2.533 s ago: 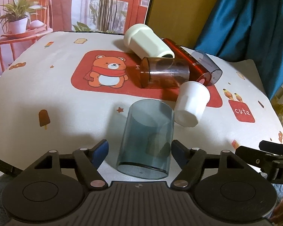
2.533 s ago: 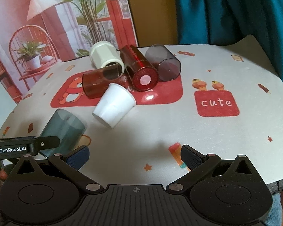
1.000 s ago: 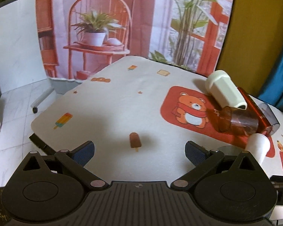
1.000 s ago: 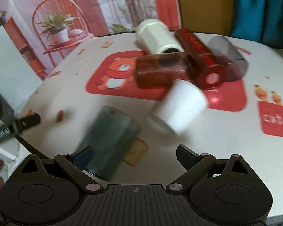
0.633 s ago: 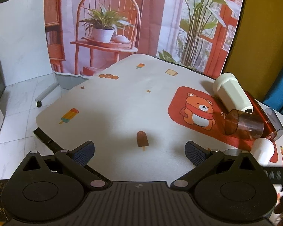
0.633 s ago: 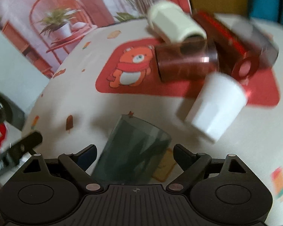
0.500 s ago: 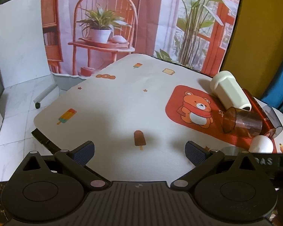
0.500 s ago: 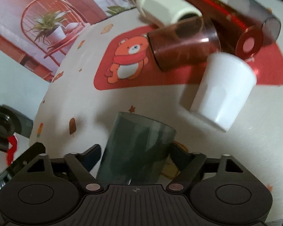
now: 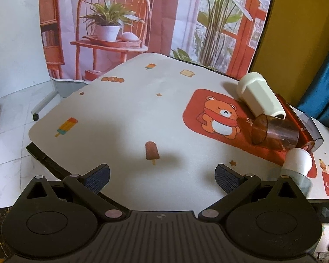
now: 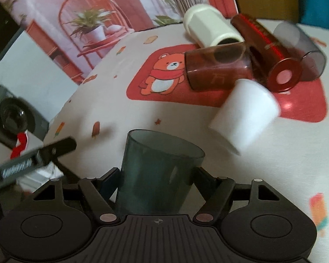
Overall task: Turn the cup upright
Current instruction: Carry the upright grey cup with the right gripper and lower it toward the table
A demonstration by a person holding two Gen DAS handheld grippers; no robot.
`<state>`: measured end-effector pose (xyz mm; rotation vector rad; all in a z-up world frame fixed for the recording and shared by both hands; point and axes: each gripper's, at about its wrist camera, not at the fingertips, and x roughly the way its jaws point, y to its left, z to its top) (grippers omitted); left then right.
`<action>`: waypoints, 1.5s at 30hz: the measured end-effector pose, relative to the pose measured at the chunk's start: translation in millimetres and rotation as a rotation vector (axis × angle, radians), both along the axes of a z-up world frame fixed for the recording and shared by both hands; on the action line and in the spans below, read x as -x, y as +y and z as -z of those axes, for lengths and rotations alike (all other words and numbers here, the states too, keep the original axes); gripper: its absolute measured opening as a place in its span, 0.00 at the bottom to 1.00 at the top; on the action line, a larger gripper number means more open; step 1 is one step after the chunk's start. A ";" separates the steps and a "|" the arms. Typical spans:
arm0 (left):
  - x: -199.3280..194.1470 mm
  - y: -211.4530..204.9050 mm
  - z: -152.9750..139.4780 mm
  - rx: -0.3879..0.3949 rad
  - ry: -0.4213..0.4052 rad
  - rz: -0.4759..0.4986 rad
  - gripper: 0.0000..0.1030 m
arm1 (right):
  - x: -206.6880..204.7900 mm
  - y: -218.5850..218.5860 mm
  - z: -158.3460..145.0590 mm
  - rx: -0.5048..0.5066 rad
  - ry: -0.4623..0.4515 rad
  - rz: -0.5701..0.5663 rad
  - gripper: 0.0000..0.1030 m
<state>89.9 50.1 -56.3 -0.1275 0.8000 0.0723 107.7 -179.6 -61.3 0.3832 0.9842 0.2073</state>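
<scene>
Behind the bench (image 9: pixel 125 114) hangs a big picture of a chair, a potted plant and tall green leaves, and the bench wears a white cloth with a bear and little ice pops on it.

Your right tool (image 10: pixel 156 176) points forward over the near part of the bench. Its two fingers sit tight against the sides of the dark see-through cup (image 10: pixel 158 175), so it is holding that cup. The cup stands between the fingers close to the camera, with its round end up. You cannot tell if that end is the open mouth or the bottom.

Your left tool (image 9: pixel 162 173) is off to the side, over the near edge of the bench. Its fingers are spread wide and hold nothing. Only an ice pop picture (image 9: pixel 152 151) on the cloth lies in front of it.

Just past the dark cup, a white cup (image 10: pixel 243 118) lies on its side. Behind it more cups lie in a pile, touching each other: a brown see-through cup (image 10: pixel 217 70), a cream cup (image 10: pixel 210 27), a red cup (image 10: pixel 267 52) and a grey see-through cup (image 10: pixel 300 43). The right view is a bit blurry.
</scene>
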 end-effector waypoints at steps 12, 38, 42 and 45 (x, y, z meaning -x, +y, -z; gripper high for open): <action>1.1 -18.2 6.9 0.046 0.029 0.099 1.00 | 74.5 -33.6 -15.3 0.334 -0.130 0.059 0.63; 5.1 -41.0 11.4 -0.016 0.030 0.194 1.00 | 58.3 -63.5 14.6 0.504 -0.268 0.282 0.62; 4.9 -42.2 12.1 -0.021 0.032 0.192 1.00 | 58.0 -62.4 14.7 0.499 -0.268 0.287 0.62; 5.2 -41.7 11.9 -0.022 0.031 0.193 1.00 | 59.5 -63.2 14.8 0.493 -0.270 0.290 0.62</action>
